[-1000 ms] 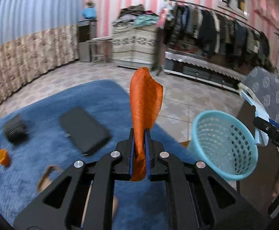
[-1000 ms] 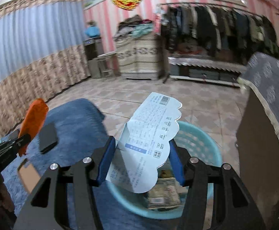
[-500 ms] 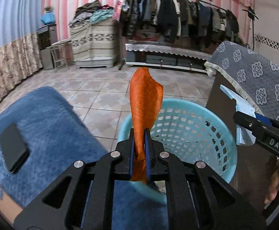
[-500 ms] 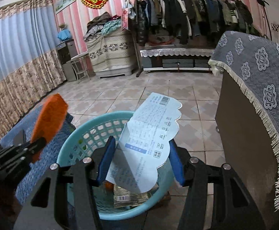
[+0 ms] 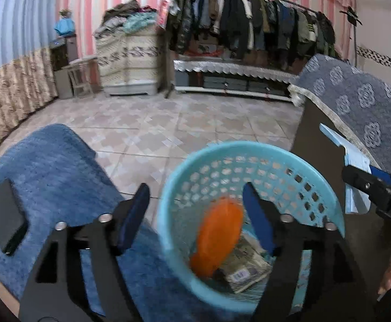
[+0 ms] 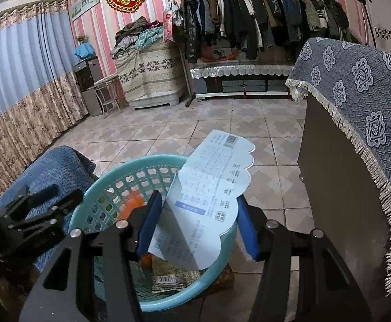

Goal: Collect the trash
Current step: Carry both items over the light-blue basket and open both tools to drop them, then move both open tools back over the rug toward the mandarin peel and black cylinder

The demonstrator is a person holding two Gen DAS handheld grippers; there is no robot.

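**Paper next for the basket**

Our left tongs (image 5: 192, 212) stood wide apart and empty, the orange scrap (image 5: 217, 233) lying inside the basket (image 5: 249, 150) directly below them. Our right tongs (image 6: 196, 220) gripped the paper card (image 6: 209, 187) across its width, long axis pointing forward, directly over the basket's rim, so we judged it only needed releasing.

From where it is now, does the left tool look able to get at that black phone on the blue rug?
Probably yes. The left tool is open and empty, and the black phone lies uncovered on the blue rug to its left.
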